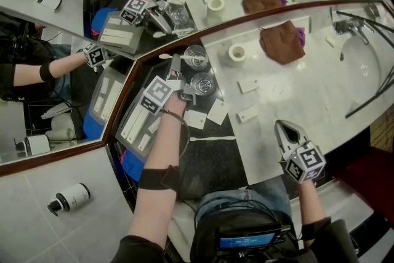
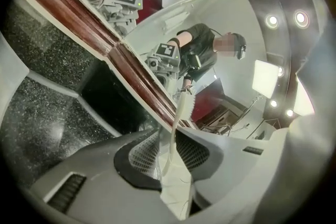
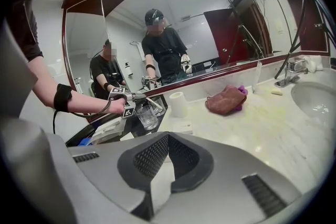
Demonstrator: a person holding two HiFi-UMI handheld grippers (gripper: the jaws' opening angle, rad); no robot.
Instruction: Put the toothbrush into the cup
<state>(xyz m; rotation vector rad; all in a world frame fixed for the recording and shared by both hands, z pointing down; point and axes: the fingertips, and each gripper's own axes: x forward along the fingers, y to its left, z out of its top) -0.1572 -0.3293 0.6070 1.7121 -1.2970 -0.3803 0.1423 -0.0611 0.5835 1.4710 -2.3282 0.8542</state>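
A white toothbrush [image 2: 182, 110] sticks out forward from between the pads of my left gripper [image 2: 170, 134], bristle head up by the mirror's wooden frame. In the head view the left gripper [image 1: 176, 66] sits at the mirror corner, the toothbrush [image 1: 174, 58] at its tips. Just to its right stand two clear glass cups, one by the mirror [image 1: 196, 56] and one nearer [image 1: 202, 84]. The right gripper view shows the toothbrush [image 3: 152, 103] angled toward the glasses [image 3: 148, 116]. My right gripper [image 1: 287, 131] is shut and empty over the marble counter [image 1: 308, 101], far from the cups; its pads [image 3: 157, 157] meet.
A brown cloth [image 1: 283, 41], a white roll [image 1: 237, 53] and small white packets [image 1: 248, 84] lie on the counter. The sink [image 1: 363, 64] and faucet [image 1: 351, 24] are at the right. A tray of toiletries [image 1: 138, 126] sits left of my left arm. Mirrors wall the back and left.
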